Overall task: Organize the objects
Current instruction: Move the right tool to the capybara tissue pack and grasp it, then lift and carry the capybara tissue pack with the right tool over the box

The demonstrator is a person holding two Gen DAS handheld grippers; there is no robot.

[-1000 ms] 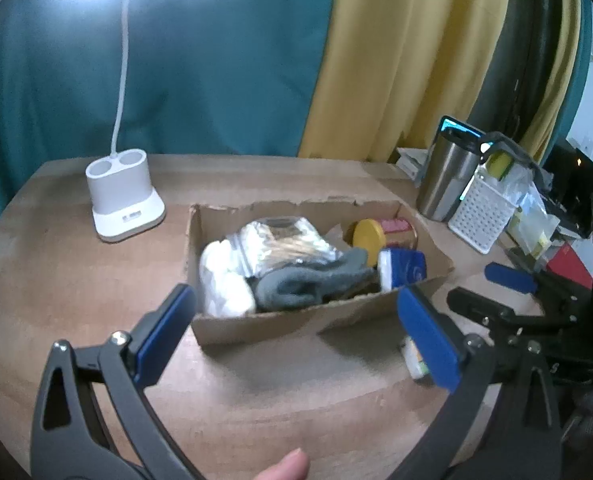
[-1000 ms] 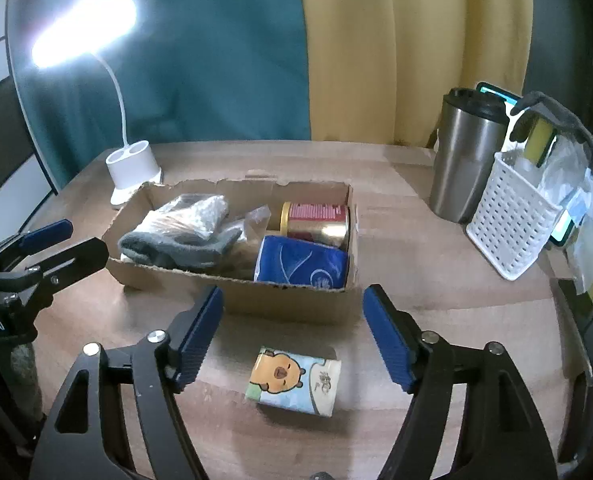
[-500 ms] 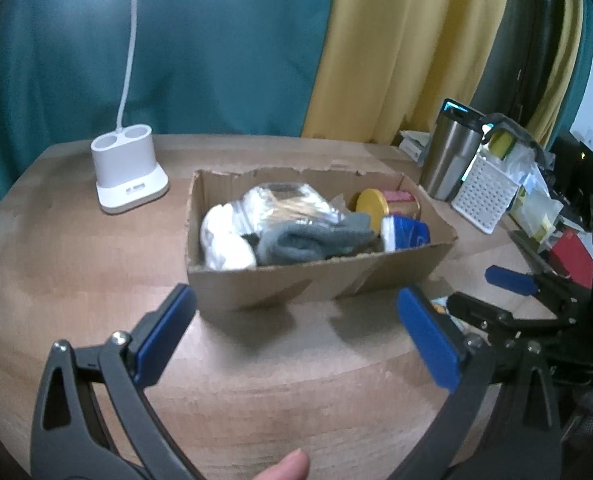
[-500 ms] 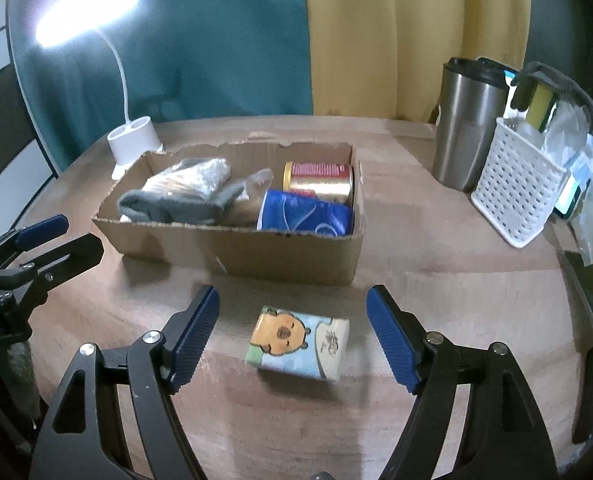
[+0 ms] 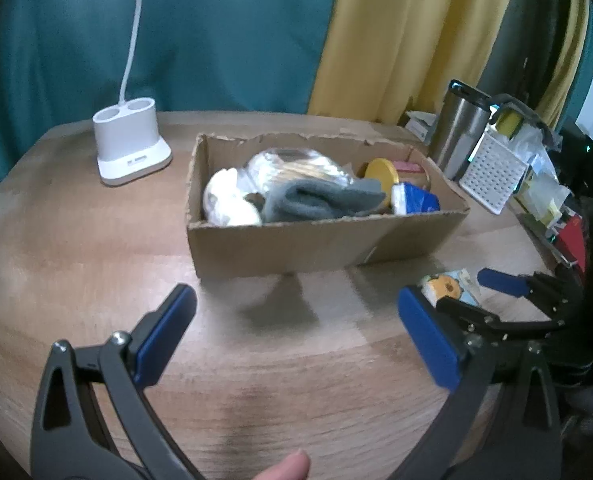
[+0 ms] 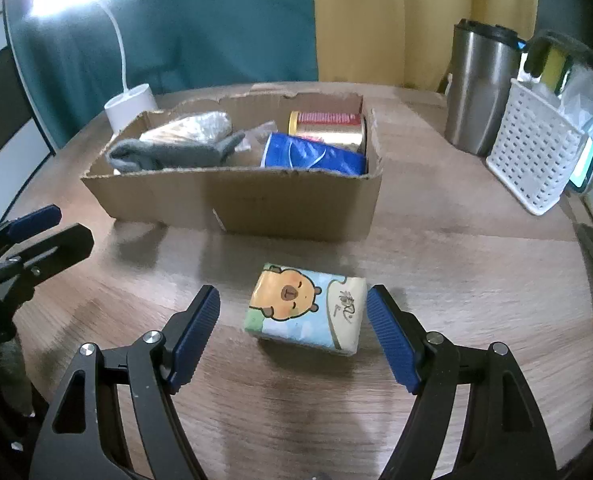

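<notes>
My left gripper hangs released over bare table, the cardboard box ahead of it. The tissue pack lies on the table in front of the box, between my right gripper's parted fingers, untouched, its long axis spanning them; that hand is nearer.

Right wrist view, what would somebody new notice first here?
The cartoon tissue pack lies alone on the wooden table, between the open blue pads of the right gripper. Behind it sits a cardboard box crammed with a grey sock and a gold can.
</notes>
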